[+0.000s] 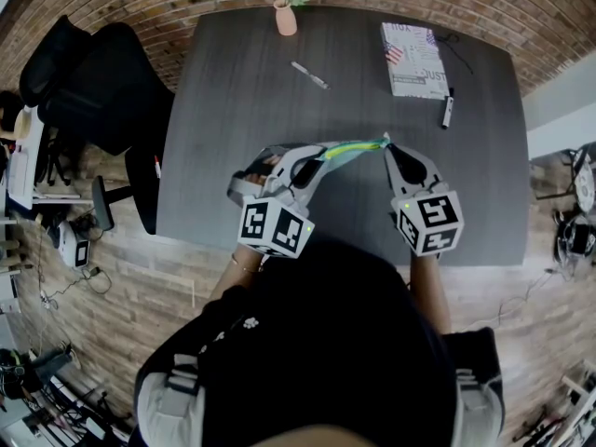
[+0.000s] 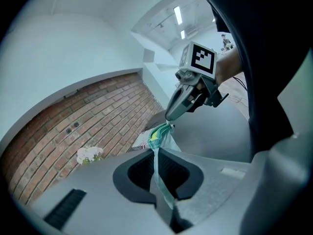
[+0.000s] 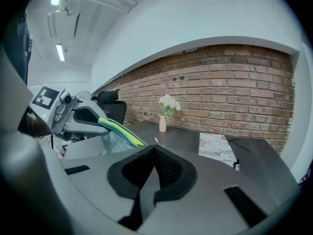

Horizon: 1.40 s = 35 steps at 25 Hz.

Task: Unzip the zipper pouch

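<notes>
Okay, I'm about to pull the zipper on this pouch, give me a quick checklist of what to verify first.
1. Left gripper clamped on the pouch: ok, fabric is pinched between its shut jaws.
2. Right gripper closed at the pouch's other end: ok, its tips meet the pouch there.
3. Right gripper on the zipper pull itself: cannot tell, the pull is too small to make out.
4. Pouch stretched between the grippers: ok, it spans them above the table.
5. Nothing beneath to snag: ok, the marker and booklet lie toward the table's far side.
</notes>
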{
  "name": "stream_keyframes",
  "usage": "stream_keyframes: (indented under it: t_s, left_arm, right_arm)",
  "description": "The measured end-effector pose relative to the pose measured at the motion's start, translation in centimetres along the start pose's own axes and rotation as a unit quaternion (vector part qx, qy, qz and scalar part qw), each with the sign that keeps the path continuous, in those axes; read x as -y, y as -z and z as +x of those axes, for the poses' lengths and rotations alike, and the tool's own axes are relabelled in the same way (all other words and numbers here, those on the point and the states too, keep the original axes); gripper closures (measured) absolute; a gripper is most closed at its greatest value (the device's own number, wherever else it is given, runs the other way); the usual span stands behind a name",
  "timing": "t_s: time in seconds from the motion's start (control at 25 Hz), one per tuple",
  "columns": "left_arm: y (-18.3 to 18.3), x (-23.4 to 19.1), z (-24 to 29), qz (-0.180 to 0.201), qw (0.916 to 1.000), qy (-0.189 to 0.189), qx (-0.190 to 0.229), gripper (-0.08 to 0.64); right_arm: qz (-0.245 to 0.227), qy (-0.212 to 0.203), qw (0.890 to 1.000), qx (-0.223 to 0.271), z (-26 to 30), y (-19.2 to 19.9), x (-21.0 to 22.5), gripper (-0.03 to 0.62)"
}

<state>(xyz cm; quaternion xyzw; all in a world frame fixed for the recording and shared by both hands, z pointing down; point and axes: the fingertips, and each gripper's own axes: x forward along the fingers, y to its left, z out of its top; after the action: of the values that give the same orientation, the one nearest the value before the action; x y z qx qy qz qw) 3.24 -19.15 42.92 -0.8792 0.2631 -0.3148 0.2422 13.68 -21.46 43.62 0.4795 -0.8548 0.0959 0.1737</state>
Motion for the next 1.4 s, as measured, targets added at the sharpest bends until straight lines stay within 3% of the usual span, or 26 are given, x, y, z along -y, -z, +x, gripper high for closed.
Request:
stream_keyframes:
  t_s: [0.76,1.16,1.4]
  left_arm:
    - [1.2,-0.9,-1.0,-0.055,0.9984,-0.011,0.003,0.554]
    - [1.1,-1.9,-1.6,-0.144,0.9888,-0.013,0.036,0.554]
    - [1.8,-3.1,-2.3,-0.234,0.9694,-0.027,0.07,0.554]
  right_arm:
    - [0.009,0.026,1.0,0.001,-0.6,0.7,1.5,0.589]
    - [0.029,0.041,0.996,0.067,-1.3,-0.9,1.6,0.545]
    - [0.042,0.044,0.991,0.117,-2.4,-2.5,1.1,0.579]
